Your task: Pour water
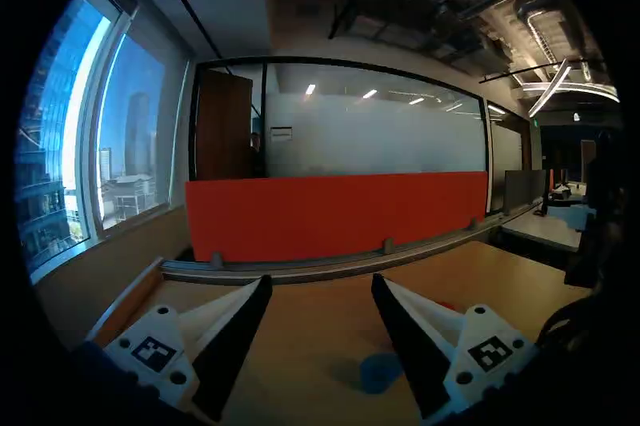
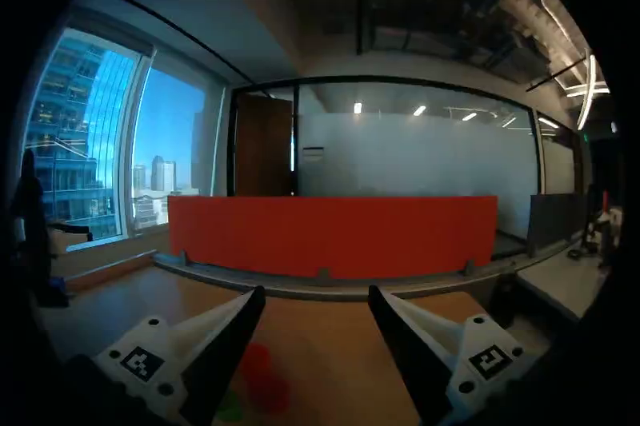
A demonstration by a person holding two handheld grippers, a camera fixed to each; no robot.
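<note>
Nothing is held yet: the left gripper [image 1: 320, 277] has its fingers spread wide with bare wood showing between them, and the right gripper [image 2: 316, 290] is spread just as wide and holds nothing either. No jug or cup can be made out clearly. A soft blue blob [image 1: 380, 372] lies low between the left gripper's fingers, nearer the right-hand one, and a red blob [image 2: 260, 374] with a green smudge [image 2: 232, 406] just below it lies low between the right gripper's fingers, close to the left-hand one. All three are too blurred to name, though they are probably the vessels for the pour. The step in hand looks like the reach. To do it well, each gripper should tip down until its target is sharp and centred between the fingers, then close on the body of the vessel rather than the rim, keeping it upright. The fingers are white wedges with flat black inner faces and square black-and-white markers near the base. The surface [image 1: 480, 266] is smooth, matt, warm-toned wood. Beyond the fingertips stands a long, flat orange-red divider [image 1: 336, 214] on a grey rail, with frosted glass [image 1: 376, 138] above it.
</note>
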